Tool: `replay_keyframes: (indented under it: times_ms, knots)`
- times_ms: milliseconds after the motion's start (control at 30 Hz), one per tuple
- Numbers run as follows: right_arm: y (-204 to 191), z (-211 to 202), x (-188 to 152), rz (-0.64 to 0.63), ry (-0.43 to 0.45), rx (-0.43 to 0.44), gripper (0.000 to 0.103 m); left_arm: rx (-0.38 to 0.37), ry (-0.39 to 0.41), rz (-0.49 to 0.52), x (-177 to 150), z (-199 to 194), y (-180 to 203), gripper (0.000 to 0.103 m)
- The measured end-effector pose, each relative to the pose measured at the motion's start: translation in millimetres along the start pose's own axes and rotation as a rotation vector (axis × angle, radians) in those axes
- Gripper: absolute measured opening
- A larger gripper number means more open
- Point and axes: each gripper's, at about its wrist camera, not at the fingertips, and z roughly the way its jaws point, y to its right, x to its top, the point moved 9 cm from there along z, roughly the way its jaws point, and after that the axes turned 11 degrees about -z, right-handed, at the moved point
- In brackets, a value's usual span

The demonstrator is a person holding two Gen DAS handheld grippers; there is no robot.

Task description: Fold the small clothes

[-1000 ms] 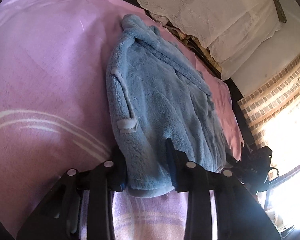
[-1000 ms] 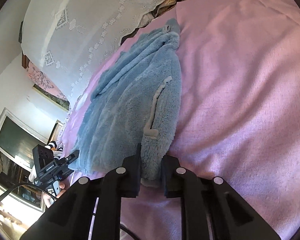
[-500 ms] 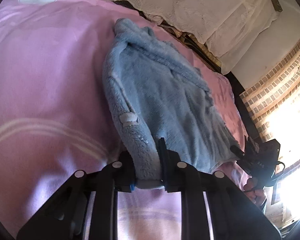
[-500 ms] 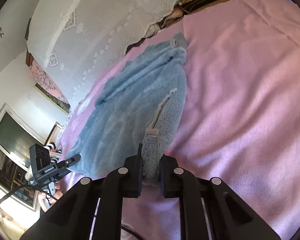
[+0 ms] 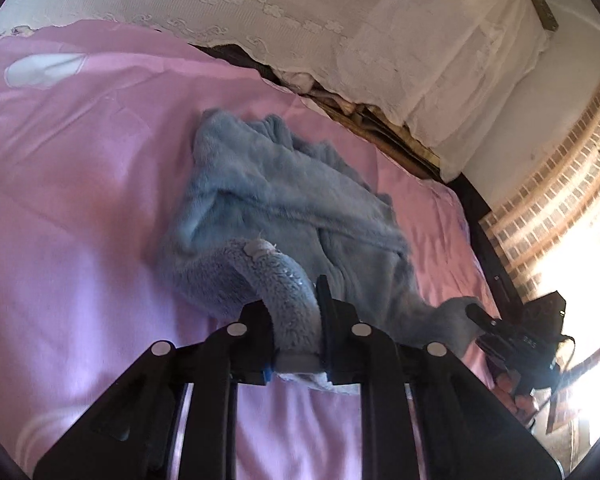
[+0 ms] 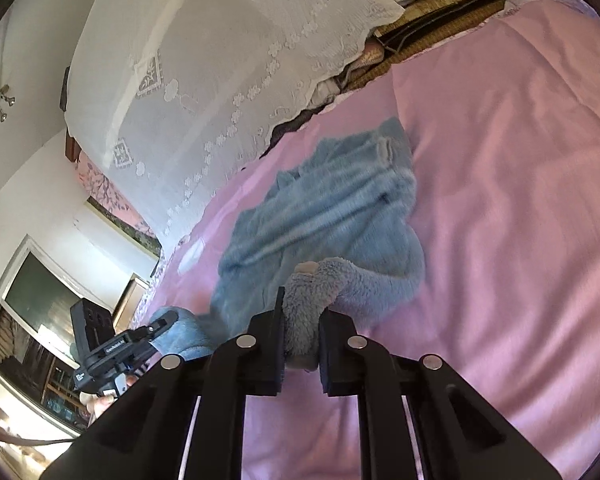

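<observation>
Two wrist views over a bed covered by a pink bedspread [image 5: 80, 208] [image 6: 520, 200], which fills most of both frames. Behind it hangs a white lace curtain [image 5: 300, 20] [image 6: 220, 60]; a brick wall [image 5: 560, 184] with bright window light shows at the right of the left wrist view, and a dark window [image 6: 32, 300] at the lower left of the right wrist view. No containers appear in either view.

The blue fleece garment [image 5: 292, 204] [image 6: 340, 208] lies near the middle of the bedspread, its far part flat on the bed and its near hem raised off the cloth. The left gripper [image 5: 296, 320] has its fingers pinching one corner of that hem, the fleece bulging between them. The right gripper [image 6: 300, 324] has its fingers pinching the other corner likewise. Each gripper also appears in the other's view, at the frame edge, holding its bunch of fleece.

Bare bedspread surrounds the garment on all sides, widest on the outer side of each view. The bed's far edge meets dark bedding below the curtain's scalloped hem.
</observation>
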Motion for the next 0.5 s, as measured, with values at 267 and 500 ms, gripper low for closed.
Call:
replay_keyframes:
  times_ms: [267,500]
  knots:
    - [9.0,28.6,52.8,0.027,0.03,-0.016,0.013,0.06,0.079,0.017,47.1,25.3,13.2,0.016]
    - [18.8,58.5,91.7,0.035,0.047,-0.048,0.013,0.093,0.138,0.04,88.3,46.3,28.7,0.016]
